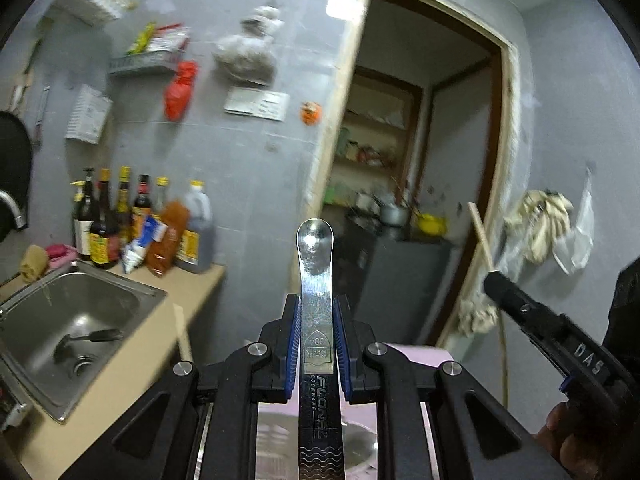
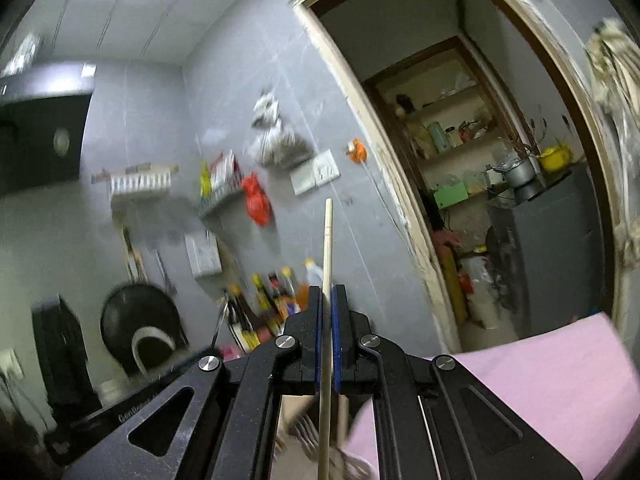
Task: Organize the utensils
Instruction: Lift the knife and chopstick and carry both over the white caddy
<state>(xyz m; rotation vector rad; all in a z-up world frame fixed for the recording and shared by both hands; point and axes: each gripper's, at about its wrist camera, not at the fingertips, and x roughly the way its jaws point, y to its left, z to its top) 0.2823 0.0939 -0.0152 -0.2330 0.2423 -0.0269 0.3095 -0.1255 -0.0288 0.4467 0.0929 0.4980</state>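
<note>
Midway, I'd judge: both tools carry a utensil, neither is put away. My left gripper (image 1: 317, 334) is clamped on a steel utensil (image 1: 317, 280), handle stamped, rounded end forward. My right gripper (image 2: 328, 320) pinches a pale wooden chopstick (image 2: 327, 264). Below it, blurred, perhaps forks (image 2: 308, 432) wait by the pink mat (image 2: 552, 380).

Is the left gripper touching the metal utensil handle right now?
Touching. The left wrist view shows the left gripper shut on the metal utensil handle, both blue jaws pressed against the flat handle's edges with no gap.
</note>
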